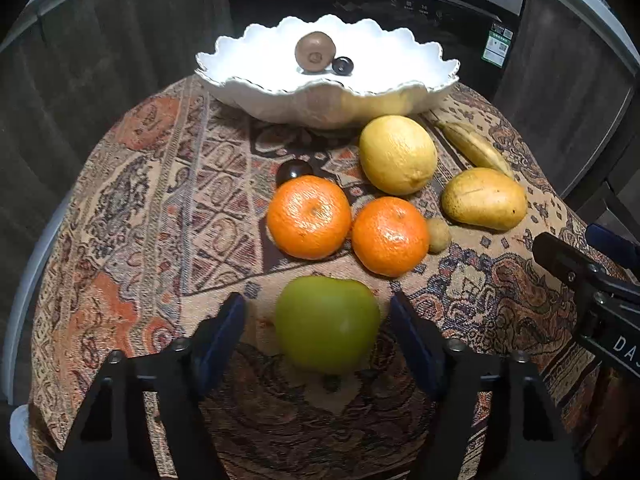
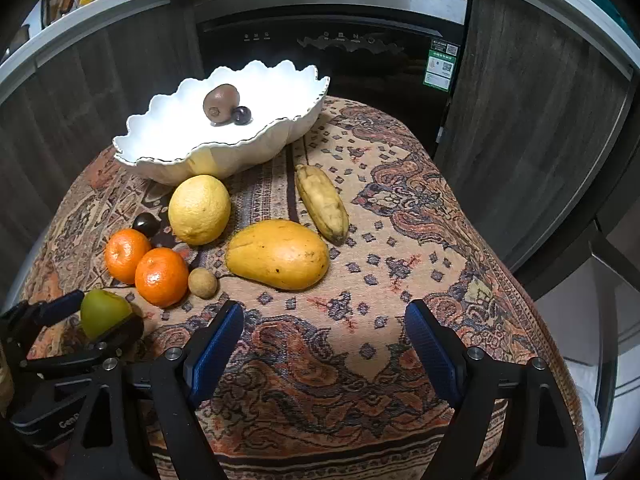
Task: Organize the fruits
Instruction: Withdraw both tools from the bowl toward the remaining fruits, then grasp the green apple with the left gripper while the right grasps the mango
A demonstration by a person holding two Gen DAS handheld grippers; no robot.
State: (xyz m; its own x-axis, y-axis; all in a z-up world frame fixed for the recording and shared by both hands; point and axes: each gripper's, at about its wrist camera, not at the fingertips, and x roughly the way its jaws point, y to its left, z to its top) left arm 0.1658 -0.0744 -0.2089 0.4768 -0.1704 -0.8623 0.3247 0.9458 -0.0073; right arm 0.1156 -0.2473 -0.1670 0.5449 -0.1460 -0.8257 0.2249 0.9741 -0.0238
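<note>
Left gripper [image 1: 318, 320]: jaws spread, either side of the green apple [image 1: 327, 323], not clearly touching it.
Right gripper [image 2: 324, 336]: jaws spread over bare patterned cloth [image 2: 400, 208].
Tabletop fruit: two oranges [image 1: 309, 217], lemon [image 1: 397, 154], mango [image 2: 278, 254], banana [image 2: 322, 202], small brown fruit [image 2: 203, 283], dark plum [image 1: 294, 171].
White bowl [image 1: 248, 50]: far side, holding a kiwi [image 1: 315, 51] and a dark grape [image 1: 343, 65].

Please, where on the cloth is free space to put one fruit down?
Bare cloth lies before the right gripper, right of the mango and banana. Also left of the oranges. It is crowded between the bowl, lemon and green apple.
</note>
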